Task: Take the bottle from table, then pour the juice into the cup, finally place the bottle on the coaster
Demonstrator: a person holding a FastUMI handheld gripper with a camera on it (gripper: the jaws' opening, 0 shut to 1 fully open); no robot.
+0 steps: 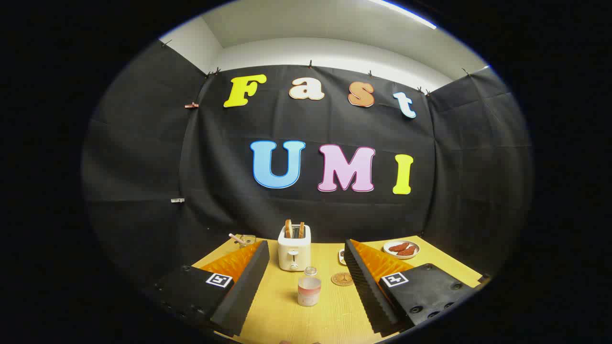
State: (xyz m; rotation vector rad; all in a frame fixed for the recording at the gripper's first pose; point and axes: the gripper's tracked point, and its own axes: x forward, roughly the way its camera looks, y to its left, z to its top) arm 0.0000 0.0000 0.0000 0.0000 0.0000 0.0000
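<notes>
Hand-held gripper [306,282] spread wide over yellow table [334,315]

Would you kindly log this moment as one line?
gripper: open | bottle: upright on table, between fingers, ungrasped | coaster: bare

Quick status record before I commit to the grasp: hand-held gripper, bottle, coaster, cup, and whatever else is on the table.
hand-held gripper: open, fingers spread wide, holding nothing
bottle: upright on the table, ahead of the fingers and between their lines, untouched; pale pink liquid in the lower part
coaster: round, flat on the table, just right of the bottle, bare
cup: small, beyond the coaster, partly hidden by the right finger
toaster: white, behind the bottle, slices in its slots
plate: far right, reddish food on it
table: yellow wood
task stage: bottle not yet taken
</notes>
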